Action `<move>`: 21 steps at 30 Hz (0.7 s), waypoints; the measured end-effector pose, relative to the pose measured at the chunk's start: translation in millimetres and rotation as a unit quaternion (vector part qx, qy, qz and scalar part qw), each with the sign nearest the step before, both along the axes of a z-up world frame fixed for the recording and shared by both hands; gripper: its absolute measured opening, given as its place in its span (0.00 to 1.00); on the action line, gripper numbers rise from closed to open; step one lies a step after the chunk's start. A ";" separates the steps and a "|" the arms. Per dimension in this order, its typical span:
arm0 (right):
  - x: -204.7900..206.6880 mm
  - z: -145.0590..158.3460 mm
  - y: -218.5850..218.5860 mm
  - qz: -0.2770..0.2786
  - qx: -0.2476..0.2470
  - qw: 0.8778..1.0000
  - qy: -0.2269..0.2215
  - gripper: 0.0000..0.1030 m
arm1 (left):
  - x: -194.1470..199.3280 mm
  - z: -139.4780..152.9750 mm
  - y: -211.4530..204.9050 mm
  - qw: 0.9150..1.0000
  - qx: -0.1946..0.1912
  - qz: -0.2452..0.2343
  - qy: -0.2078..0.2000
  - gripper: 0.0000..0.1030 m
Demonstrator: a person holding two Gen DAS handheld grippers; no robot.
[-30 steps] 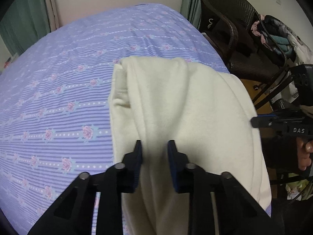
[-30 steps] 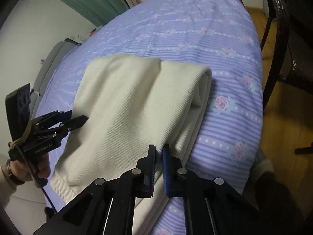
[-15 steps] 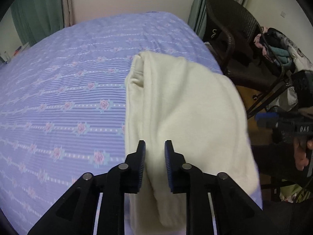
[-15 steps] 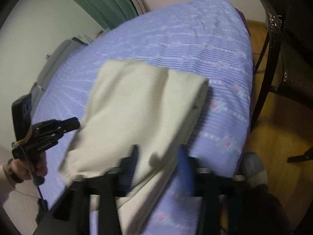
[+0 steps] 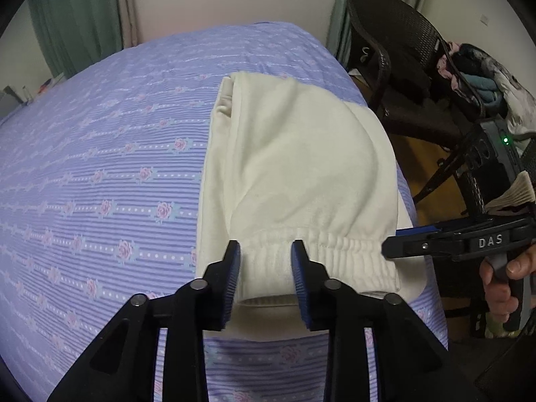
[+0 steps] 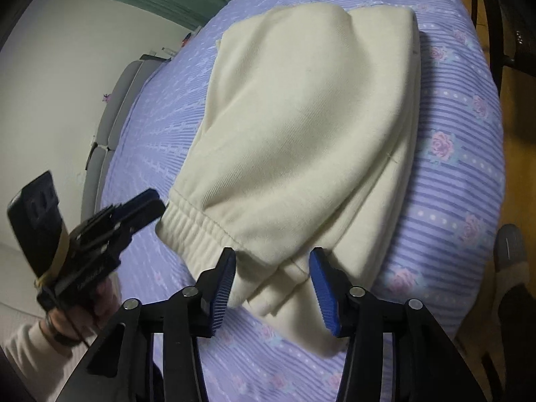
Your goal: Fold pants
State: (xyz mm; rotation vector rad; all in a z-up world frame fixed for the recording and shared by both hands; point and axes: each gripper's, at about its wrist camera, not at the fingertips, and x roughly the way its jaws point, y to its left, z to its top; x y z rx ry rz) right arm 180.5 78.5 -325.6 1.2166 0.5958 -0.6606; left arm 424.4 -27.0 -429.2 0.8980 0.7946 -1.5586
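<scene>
Cream pants [image 5: 301,174] lie folded in a stack on the lilac floral bed cover [image 5: 100,167]; they also show in the right wrist view [image 6: 301,127]. The ribbed elastic band [image 5: 335,251] of the top layer faces me. My left gripper [image 5: 265,258] is open, its jaws either side of the band's left end, holding nothing. My right gripper [image 6: 273,264] is open, jaws either side of the stack's near right corner, holding nothing. Each gripper shows in the other's view: the right one [image 5: 388,251] at the band's right end, the left one [image 6: 157,206] at its left end.
A dark wicker chair [image 5: 395,60] stands beyond the bed's right edge, with a pile of clothes [image 5: 479,80] further right. Wooden floor [image 6: 516,140] runs along the bed's right side. Green curtains [image 5: 73,23] hang at the far wall.
Both grippers have opened and let go of the pants. The top layer now lies down on the stack, with its elastic band at the near edge.
</scene>
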 end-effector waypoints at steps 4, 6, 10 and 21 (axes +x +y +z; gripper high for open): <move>-0.9 -4.8 0.7 -0.020 0.016 1.000 -0.010 0.46 | 1.1 0.0 -3.5 1.000 -0.004 0.014 0.001 0.33; 1.1 -7.2 0.0 -0.020 0.012 1.000 -0.007 0.45 | 0.7 -0.7 -4.5 1.000 -0.005 0.014 -0.004 0.34; 6.3 0.7 -1.6 -0.011 -0.010 1.000 0.014 0.18 | 1.3 -0.8 -6.0 1.000 -0.003 0.016 -0.008 0.34; 9.8 -13.2 -18.1 0.008 0.026 1.000 -0.007 0.12 | -2.3 -4.2 -10.7 1.000 0.005 0.014 -0.007 0.34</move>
